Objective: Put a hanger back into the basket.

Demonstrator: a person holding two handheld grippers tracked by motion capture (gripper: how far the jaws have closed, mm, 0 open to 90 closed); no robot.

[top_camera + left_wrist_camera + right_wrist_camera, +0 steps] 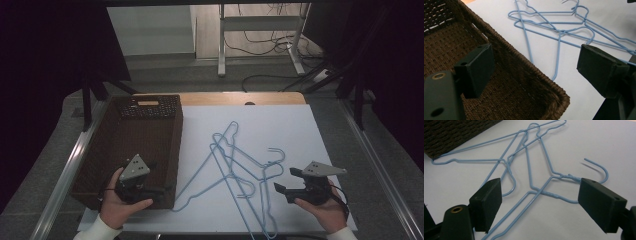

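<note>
Hangers [235,167]: loose beside basket [127,150]; your left gripper [160,190] and right gripper [285,184] gape empty. Next, close on one wire.

The wire hangers [235,165] are all one pale sky blue, plain and unpatterned, and they lie on a white sheet [280,125] that covers a light wood tabletop [240,98]. The basket [131,150] is dark brown with a tight woven texture of fine ribbed rows, and a tan label [148,103] sits on its far wall. Both the left gripper [150,192] and the right gripper [281,191] are matt black, each topped with a light grey plate, and one black jaw carries a small brass-coloured ring.
</note>
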